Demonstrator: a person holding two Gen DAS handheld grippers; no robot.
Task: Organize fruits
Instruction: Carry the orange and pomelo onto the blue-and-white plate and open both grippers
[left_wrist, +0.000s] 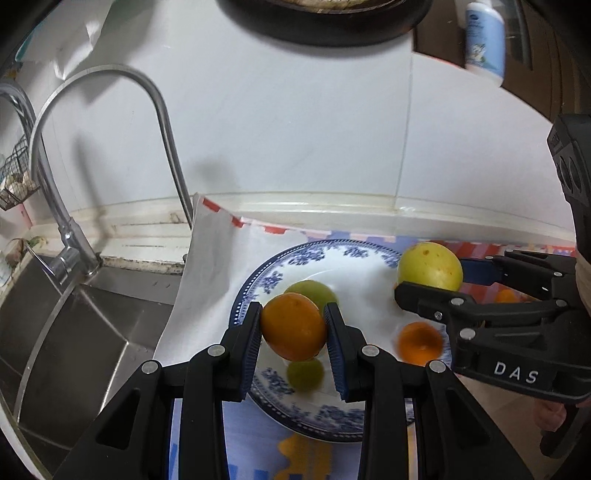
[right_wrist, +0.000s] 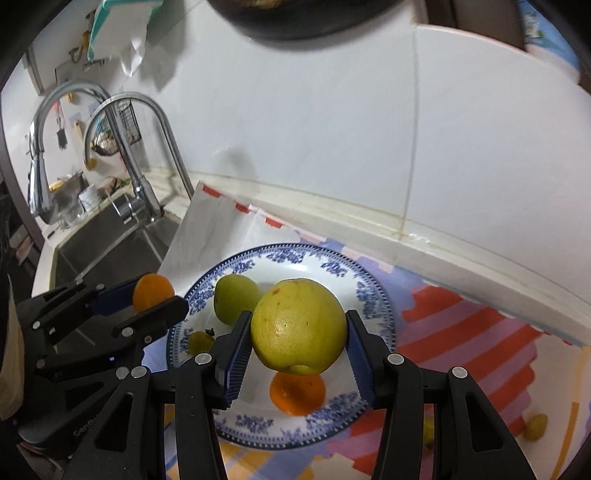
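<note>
Sink (left_wrist: 92, 332): steel, at your left, faucet (left_wrist: 110, 85) arched over it. Patterned cloth (right_wrist: 461, 332): spread on the counter. Blue-and-white plate (left_wrist: 288, 258): on the cloth, holding two green fruits (right_wrist: 232, 299) and one orange (right_wrist: 295, 398). Yellow-green apple (right_wrist: 299, 328): clamped between your right gripper's (right_wrist: 297, 332) pads, held above the plate. Second orange (left_wrist: 293, 326): pinched in your left gripper (left_wrist: 293, 332), over the plate's left side. Small yellow fruit (right_wrist: 535, 426): on the cloth, right of the plate.
</note>
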